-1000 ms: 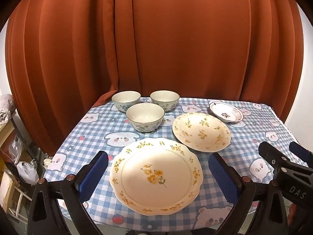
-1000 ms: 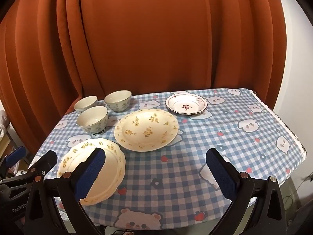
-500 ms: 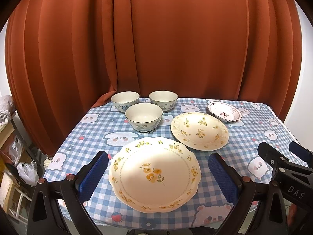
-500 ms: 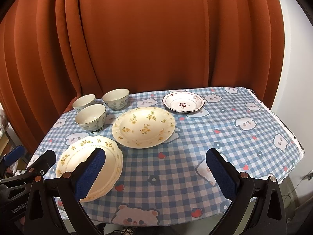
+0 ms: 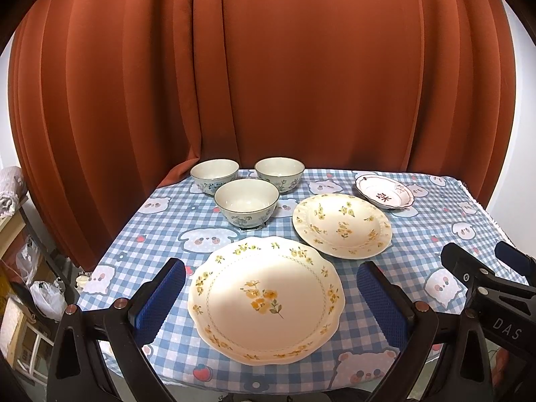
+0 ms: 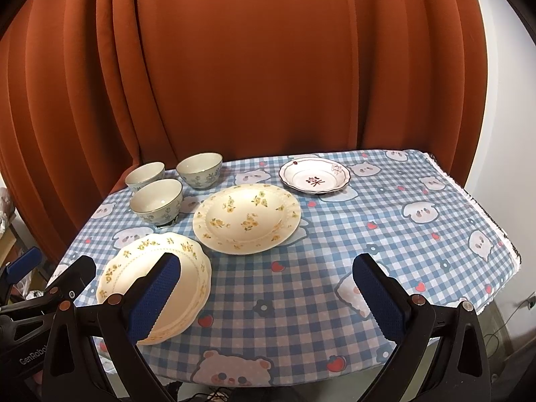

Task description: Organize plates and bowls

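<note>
So far we have only drawn back a little: the table sits slightly lower and farther in both views than a second ago, and nothing on it has shifted, so organizing has not begun. Our left gripper [image 5: 268, 293] and right gripper [image 6: 266, 296] both gape wide, holding nothing. We count three bowls: nearest bowl [image 5: 247, 201], left rear bowl [image 5: 214, 175], right rear bowl [image 5: 279, 173]. Three plates lie apart on the checked tablecloth [image 6: 385, 221]: scalloped yellow-flower plate [image 5: 266, 298], deep yellow-flower plate [image 5: 341, 223], small red-motif plate [image 5: 384, 195].
</note>
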`<state>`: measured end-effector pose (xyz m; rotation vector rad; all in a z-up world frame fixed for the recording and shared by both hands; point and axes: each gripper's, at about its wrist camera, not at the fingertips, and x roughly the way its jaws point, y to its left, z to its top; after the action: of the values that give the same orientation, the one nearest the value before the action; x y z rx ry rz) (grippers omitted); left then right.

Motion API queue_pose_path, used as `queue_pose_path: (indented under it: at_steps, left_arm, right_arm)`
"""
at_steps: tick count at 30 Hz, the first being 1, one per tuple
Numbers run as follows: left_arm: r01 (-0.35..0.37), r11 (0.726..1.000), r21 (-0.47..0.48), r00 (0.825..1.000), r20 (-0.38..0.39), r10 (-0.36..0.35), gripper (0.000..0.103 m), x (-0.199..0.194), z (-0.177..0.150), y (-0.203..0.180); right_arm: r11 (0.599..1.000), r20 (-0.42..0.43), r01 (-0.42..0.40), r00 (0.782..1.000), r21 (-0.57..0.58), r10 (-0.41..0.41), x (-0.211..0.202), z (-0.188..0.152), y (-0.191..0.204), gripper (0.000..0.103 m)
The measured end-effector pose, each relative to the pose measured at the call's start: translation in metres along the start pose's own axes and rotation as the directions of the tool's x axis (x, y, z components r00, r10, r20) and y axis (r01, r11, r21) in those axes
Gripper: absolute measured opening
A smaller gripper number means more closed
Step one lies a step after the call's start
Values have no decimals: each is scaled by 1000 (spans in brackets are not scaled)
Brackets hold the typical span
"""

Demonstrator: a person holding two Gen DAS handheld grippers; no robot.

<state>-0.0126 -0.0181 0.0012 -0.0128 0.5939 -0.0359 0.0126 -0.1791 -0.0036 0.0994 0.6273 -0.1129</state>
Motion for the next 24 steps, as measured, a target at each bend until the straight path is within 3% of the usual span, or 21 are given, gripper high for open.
queue_pose_path:
  at_steps: [24]
  left_arm:
    - [-5,1000,4,1000,4,5,103,0,1,-1]
  right_arm:
    - [1000,-1,3,1000,0,-3,0,2,-1,103]
